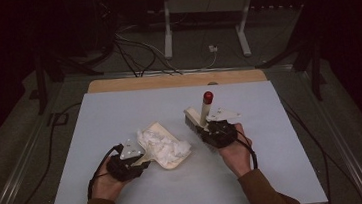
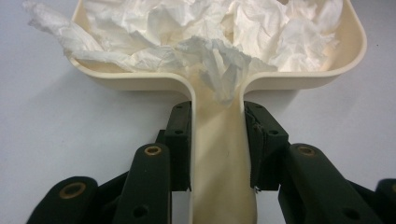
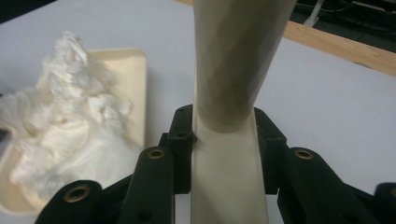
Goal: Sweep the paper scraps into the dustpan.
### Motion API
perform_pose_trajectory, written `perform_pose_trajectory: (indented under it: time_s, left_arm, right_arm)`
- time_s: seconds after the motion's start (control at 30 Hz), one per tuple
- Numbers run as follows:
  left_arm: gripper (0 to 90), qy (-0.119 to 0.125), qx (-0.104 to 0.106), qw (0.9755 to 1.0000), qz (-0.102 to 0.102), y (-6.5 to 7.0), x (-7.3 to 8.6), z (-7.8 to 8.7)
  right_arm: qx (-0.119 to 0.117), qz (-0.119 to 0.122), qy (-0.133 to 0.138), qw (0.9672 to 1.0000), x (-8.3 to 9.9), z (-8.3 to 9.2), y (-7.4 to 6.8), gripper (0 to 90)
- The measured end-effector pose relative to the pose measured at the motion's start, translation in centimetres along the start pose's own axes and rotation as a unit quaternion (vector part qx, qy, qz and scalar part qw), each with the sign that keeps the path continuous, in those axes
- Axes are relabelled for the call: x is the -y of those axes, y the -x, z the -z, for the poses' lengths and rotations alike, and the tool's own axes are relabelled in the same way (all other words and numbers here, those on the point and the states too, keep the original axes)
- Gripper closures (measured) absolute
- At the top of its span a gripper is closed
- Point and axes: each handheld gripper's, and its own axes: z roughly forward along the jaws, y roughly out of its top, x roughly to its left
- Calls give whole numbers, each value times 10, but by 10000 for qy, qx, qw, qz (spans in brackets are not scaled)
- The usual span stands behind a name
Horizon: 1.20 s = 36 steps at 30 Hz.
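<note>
Pale grey table (image 1: 120,113), dark room beyond: my left gripper (image 1: 130,163) is clamped on the handle of the cream dustpan (image 1: 164,133), which lies flat near the table's middle, heaped with crumpled tissue (image 1: 165,146). My right gripper (image 1: 217,131) is clamped on the brush (image 1: 201,111), held just right of the pan. Sweeping looks done, emptying remains; open tabletop lies on every side, edges well apart from both tools.

A big grey table (image 1: 120,113) w/ a wood strip (image 1: 167,80) behind; cables (image 1: 134,51) & a white stand (image 1: 205,9) on the floor.
</note>
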Motion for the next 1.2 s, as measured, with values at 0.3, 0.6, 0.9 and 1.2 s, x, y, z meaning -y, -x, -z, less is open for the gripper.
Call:
perform_pose_trajectory:
  time_s: [0.3, 0.6, 0.9, 1.2]
  left_arm:
    - [670, -57, 72, 10000, -37, 0, 2, -3]
    - [670, -217, 229, 9993, -202, 4, 3, -4]
    - [670, -397, 433, 9972, -465, 15, 1, -8]
    - [670, -498, 642, 9942, -699, 26, -5, -15]
  right_arm:
    - [-259, -240, -119, 9993, 5, -1, 8, 671]
    - [330, -50, -208, 9992, 9, 3, 1, 671]
    - [902, -21, -353, 9953, 17, 12, 11, 671]
    - [761, -128, -747, 9942, 34, 10, 1, 671]
